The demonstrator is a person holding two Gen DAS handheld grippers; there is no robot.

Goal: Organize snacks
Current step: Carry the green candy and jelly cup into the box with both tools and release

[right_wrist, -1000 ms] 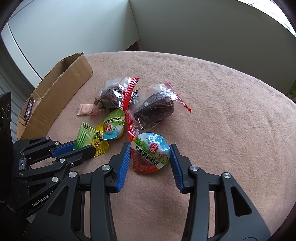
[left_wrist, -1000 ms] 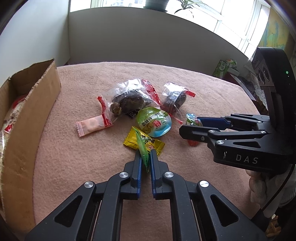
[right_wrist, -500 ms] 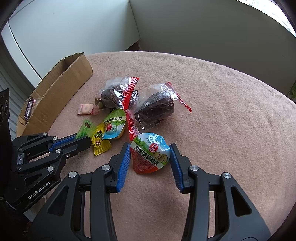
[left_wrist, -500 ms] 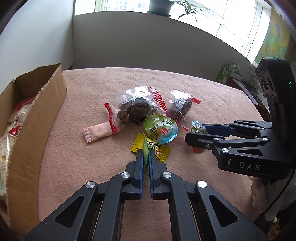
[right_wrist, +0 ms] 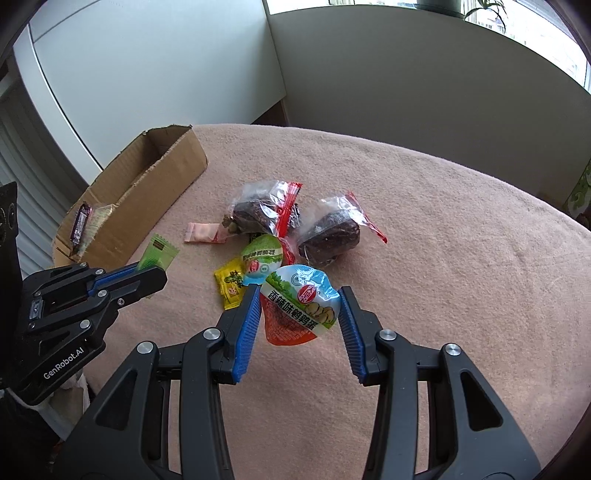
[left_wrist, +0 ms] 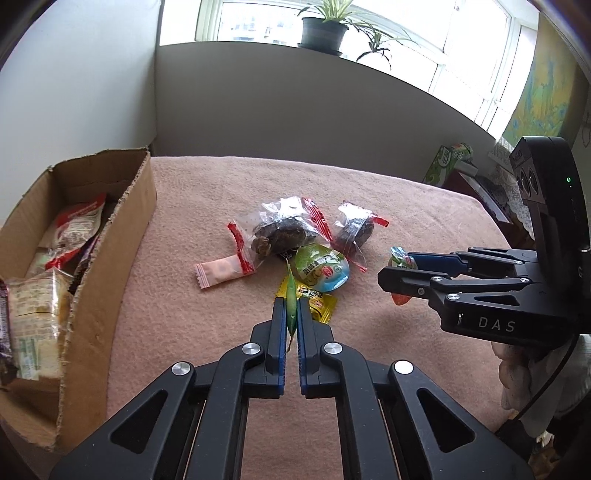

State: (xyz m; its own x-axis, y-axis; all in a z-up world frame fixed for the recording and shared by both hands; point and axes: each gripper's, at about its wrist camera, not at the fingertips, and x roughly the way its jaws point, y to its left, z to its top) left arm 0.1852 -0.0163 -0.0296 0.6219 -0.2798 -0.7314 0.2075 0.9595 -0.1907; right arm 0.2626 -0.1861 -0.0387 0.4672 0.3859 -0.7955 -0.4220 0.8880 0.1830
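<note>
Both grippers hold a snack. My left gripper pinches the thin green packet by its edge so it hangs flat. My right gripper squeezes the round egg cup by its sides. The cardboard box waits at nine o'clock for them, I think. More snacks lie at twelve.

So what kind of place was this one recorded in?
Most likely a room in a home: a potted plant on the window ledge, a table under a pink blanket, and a reused cardboard box holding snacks.
</note>
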